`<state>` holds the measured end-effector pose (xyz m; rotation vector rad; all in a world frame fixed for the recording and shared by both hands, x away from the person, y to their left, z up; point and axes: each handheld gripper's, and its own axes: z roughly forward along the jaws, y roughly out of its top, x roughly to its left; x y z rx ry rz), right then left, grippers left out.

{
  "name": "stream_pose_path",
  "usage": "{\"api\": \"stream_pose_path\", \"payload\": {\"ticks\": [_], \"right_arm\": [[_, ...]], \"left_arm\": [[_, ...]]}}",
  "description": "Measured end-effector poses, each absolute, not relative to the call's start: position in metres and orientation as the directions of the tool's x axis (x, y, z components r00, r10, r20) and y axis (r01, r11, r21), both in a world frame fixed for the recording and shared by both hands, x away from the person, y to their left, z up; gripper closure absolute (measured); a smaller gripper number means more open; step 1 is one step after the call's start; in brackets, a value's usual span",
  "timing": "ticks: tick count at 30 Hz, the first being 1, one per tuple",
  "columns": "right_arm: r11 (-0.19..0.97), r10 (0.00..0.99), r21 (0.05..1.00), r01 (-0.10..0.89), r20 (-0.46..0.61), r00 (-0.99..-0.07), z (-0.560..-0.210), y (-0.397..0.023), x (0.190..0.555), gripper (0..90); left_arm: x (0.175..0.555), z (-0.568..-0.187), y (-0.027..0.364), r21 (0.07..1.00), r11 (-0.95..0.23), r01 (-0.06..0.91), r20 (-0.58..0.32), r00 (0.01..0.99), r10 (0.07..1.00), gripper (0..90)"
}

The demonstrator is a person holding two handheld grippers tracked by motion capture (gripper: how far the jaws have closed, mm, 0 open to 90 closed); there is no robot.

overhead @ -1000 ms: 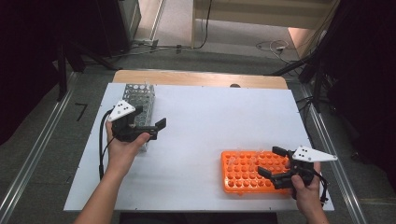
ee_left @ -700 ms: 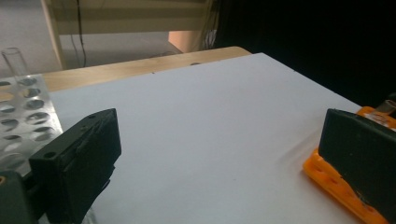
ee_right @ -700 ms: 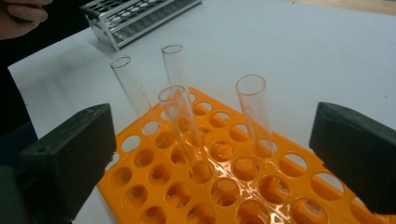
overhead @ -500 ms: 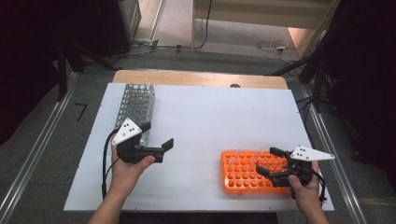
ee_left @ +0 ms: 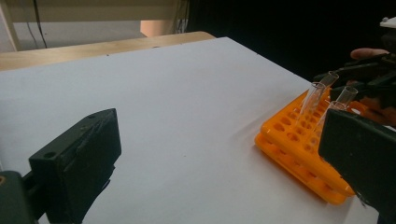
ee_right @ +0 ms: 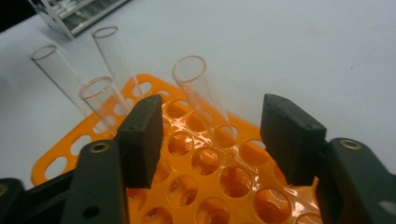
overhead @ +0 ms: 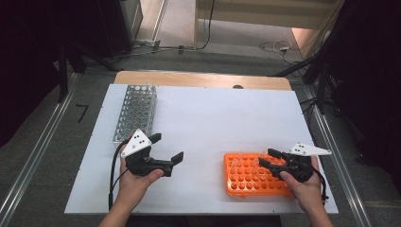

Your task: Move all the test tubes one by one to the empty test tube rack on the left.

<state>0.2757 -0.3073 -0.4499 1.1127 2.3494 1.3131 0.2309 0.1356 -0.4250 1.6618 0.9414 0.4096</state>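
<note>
While apparently unclamped, right gripper (ee_right: 212, 140) astride tube (ee_right: 201, 95)

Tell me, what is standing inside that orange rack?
Four clear glass tubes stand tilted in holes of the orange rack at its far end. The other holes in sight look empty; the right gripper covers some near ones.

White table (overhead: 203, 118), grey floor (overhead: 42, 156)

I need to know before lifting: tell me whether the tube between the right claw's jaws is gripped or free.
Free. The jaws of the right claw, just closing, flank the glass tube with gaps on both sides.
</note>
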Motion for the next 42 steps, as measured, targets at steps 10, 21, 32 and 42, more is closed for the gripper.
{"api": "stream_pose_path", "payload": {"ticks": [10,21,32,42], "right_arm": [[0.387,0.738,0.753,0.533,0.094,-0.668,-0.455,-0.293,0.282,63.4],[0.43,0.762,0.723,0.54,0.029,-0.647,-0.457,-0.284,0.282,71.0],[0.4,0.783,0.746,0.533,0.024,-0.622,-0.455,-0.284,0.28,74.0],[0.355,0.776,0.783,0.511,0.058,-0.628,-0.434,-0.291,0.278,74.0]], "left_arm": [[0.23,-0.425,0.133,0.928,-0.054,0.37,-0.205,0.625,0.753,0.0],[0.231,-0.426,0.13,0.926,-0.061,0.373,-0.207,0.636,0.743,0.0],[0.231,-0.425,0.129,0.927,-0.061,0.37,-0.205,0.636,0.744,0.0],[0.23,-0.424,0.129,0.93,-0.063,0.363,-0.198,0.638,0.744,0.0]]}}
